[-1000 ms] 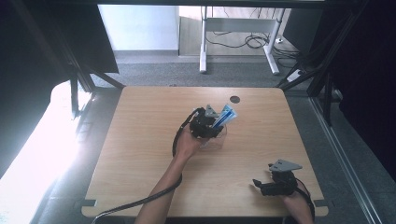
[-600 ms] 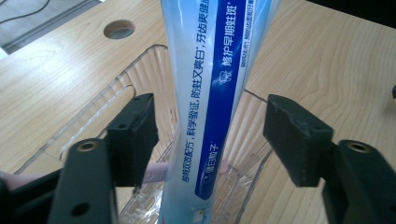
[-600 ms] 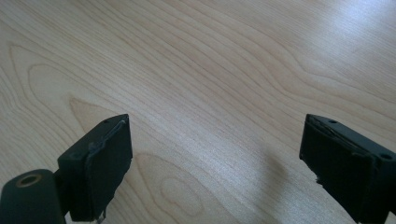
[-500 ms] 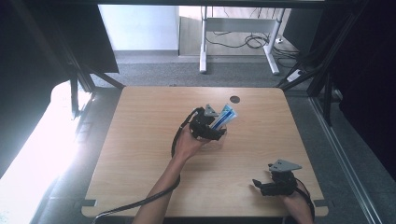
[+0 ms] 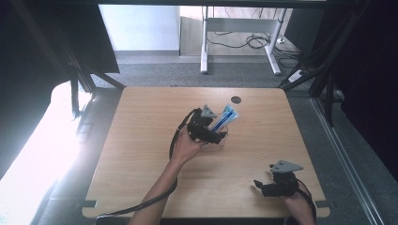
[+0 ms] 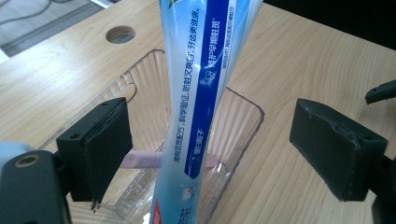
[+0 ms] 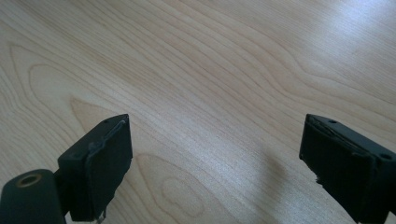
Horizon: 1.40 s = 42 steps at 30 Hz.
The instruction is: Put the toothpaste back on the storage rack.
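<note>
toothpaste tube stands between wide jaws of the left gripper

on the wooden table point(image 5: 141, 154), near its middle, the left gripper point(image 5: 212, 131) sits at a clear ribbed plastic container point(image 6: 140, 93). a white and blue toothpaste tube point(image 6: 196, 93) leans up out of that container, tilted, its upper end rising past the container's rim. in the left gripper view the tube stands between the two black jaws, which are spread wide, with a gap on each side; neither pad touches it. a pale pink object point(image 6: 140, 159) lies across the container's bottom behind the tube; what it is cannot be told. a round hole point(image 5: 236, 100) in the tabletop lies beyond the container. the right gripper point(image 5: 263, 186) rests near the table's near right corner, well apart from the container, its jaws also wide apart over bare wood.
</note>
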Motion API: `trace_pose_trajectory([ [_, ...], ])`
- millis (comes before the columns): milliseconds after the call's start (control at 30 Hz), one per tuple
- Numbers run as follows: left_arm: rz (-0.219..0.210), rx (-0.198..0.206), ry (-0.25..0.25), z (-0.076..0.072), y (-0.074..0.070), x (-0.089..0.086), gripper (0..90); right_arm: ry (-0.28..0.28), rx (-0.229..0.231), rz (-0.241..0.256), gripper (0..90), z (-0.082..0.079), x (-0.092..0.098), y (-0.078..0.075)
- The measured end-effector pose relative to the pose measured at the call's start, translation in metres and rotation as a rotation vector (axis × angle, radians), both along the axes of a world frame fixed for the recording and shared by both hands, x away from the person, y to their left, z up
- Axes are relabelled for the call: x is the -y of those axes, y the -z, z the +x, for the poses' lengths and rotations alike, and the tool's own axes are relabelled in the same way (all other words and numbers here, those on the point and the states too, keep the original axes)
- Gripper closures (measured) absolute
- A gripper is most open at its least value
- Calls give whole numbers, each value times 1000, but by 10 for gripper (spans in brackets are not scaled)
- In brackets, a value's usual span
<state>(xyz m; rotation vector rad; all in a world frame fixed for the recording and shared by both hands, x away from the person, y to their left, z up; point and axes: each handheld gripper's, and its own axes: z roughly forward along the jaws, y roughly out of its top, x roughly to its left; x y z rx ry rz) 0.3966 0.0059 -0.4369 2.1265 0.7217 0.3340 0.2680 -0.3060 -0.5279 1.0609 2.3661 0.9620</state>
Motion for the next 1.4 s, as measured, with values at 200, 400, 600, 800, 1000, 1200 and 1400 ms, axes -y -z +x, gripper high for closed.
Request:
trace_pose_trajectory([
  [200, -27, 3, 2, -6, -1, -9, 129, -1, 1, -2, 97, 0, -1, 0],
  [400, -26, 15, 14, -12, -4, -17, 129, -2, 1, -1, 97, 0, -1, 0],
  [600, -14, 19, 11, -20, -4, -26, 129, 0, 1, 1, 97, 0, -1, 1],
  [800, -16, 21, 6, -29, -4, -37, 129, 0, 2, 8, 95, 0, -1, 1],
  [1000, -22, 10, -1, -37, -1, -49, 129, -3, -3, 38, 66, 1, -1, 0],
  [1200, -24, 3, -10, -46, 2, -61, 130, -8, -10, 47, 32, 1, -2, 1],
  [1400, -24, -4, -20, -57, 7, -73, 130, -10, -11, 45, 30, 1, -2, 1],
])
